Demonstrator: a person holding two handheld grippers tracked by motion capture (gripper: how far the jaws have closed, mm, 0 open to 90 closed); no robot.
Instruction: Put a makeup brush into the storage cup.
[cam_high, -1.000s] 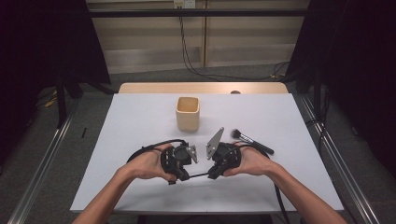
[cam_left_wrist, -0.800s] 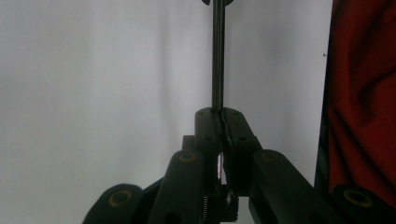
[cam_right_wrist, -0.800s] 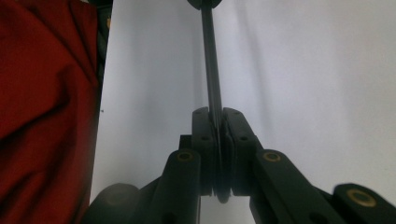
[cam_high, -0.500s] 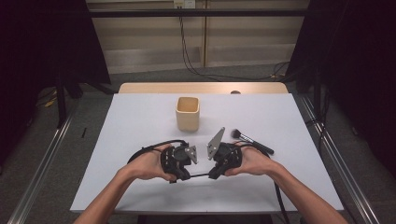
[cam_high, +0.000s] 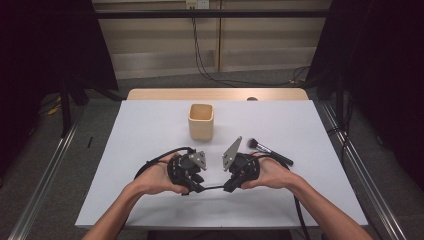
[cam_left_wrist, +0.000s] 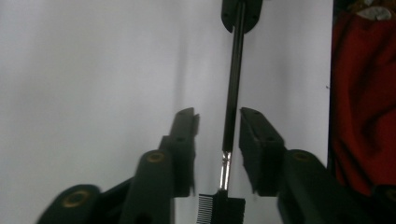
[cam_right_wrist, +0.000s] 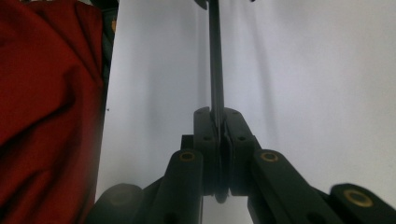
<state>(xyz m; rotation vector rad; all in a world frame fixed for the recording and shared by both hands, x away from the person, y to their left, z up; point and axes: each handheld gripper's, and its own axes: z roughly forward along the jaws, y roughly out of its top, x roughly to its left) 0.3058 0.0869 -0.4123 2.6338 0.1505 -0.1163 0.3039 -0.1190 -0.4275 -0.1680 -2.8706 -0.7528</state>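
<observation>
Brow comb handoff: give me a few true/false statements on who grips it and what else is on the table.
1. The right gripper is clamped on the brow comb. True.
2. The left gripper pinches the comb too. False: its jaws have just been opening, and the comb's handle runs between them untouched.
3. The makeup brush stands in the beige cup. False: it lies on the table to the right of the cup.
4. The cup stands upright beyond both grippers. True.
</observation>
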